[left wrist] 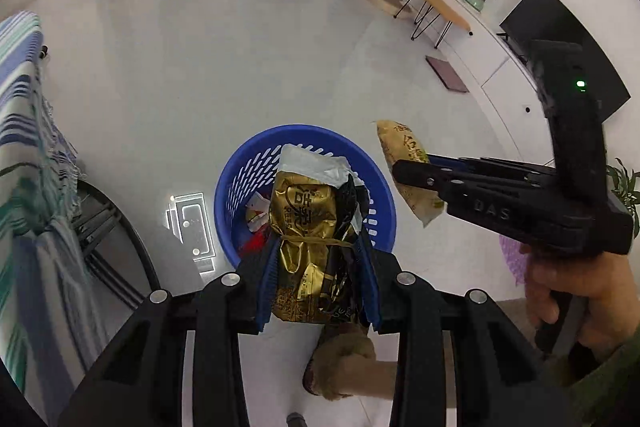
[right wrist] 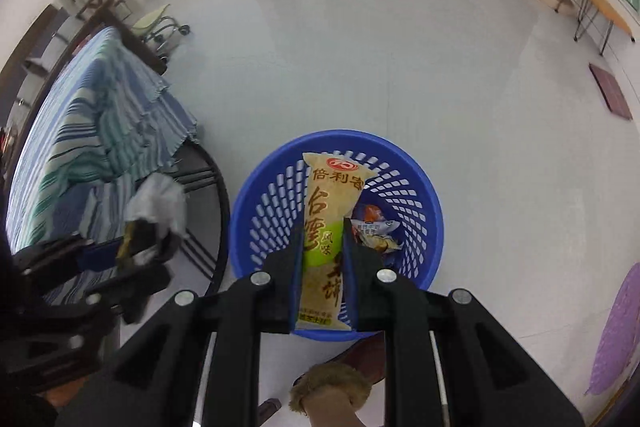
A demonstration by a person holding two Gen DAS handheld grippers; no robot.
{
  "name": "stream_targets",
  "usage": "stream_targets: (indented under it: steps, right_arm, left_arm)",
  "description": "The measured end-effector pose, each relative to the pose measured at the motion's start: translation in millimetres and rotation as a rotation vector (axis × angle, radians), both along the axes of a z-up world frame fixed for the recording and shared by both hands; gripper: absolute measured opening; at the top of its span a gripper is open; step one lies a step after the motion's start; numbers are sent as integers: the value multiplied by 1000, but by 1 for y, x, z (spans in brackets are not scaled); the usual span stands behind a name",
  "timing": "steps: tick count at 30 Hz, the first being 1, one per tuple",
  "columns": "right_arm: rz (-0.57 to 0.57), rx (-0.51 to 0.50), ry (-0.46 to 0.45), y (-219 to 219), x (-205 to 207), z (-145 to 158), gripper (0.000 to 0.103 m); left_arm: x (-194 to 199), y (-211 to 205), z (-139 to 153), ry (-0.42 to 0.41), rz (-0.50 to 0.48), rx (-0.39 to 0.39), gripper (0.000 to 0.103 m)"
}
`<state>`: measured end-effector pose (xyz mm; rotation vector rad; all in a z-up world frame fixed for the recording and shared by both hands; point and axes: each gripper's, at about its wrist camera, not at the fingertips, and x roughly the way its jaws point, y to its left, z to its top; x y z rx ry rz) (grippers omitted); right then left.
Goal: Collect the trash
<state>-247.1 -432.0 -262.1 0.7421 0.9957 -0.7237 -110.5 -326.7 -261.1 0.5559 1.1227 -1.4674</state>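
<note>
While both grippers hang over the blue basket (right wrist: 256,211) on the white floor, the left gripper (left wrist: 318,267) pinches a crumpled gold wrapper (left wrist: 304,223) and the right gripper (right wrist: 322,259) clamps a tan snack packet (right wrist: 324,203); other wrappers (right wrist: 376,231) lie inside the basket.

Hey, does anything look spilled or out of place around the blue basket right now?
Nothing spilled. The blue basket stands upright with wrappers inside. The left gripper clamps a crumpled gold packet, and the right gripper clamps a tan snack wrapper. Both are held above the basket, not yet dropped in.
</note>
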Motion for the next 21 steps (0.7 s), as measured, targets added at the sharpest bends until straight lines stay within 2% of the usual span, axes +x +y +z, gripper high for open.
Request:
stream_targets:
  steps: [2,4,5,6,8,11,13,15,17,21]
  right_arm:
    - [-10,28,-6,-7,-4,-16,20]
    - [-17,55,-6,-16,-9,-32,46]
    - [-32,55,-17,-18,-8,-39,69]
    - [-55,47,-20,-19,-11,-42,73]
    - [-100,40,-44,-20,-19,-39,76]
    - [-179,-5,-94,-13,-36,-23,97]
    - [-208,-33,-109,-5,-46,-10,98]
    - [-224,-63,-116,9,-57,7,98]
    - [-237,-139,-97,30,-69,25,98]
    - [-235,-271,-101,78,-83,53,98]
  left_arm:
    - [-3,-20,-21,0,-8,8,38]
    - [-7,-38,-42,2,-17,33,45]
    - [-4,-44,-50,-16,-5,50,61]
    - [-3,-47,-58,-42,16,64,71]
    - [3,-46,-61,-49,30,72,75]
    - [0,-32,-49,-90,24,49,80]
    - [-6,-16,-27,-158,14,-12,86]
    - [-14,6,0,-252,26,-98,98]
    - [-21,26,25,-288,35,-164,98]
    - [-30,53,49,-336,38,-170,98]
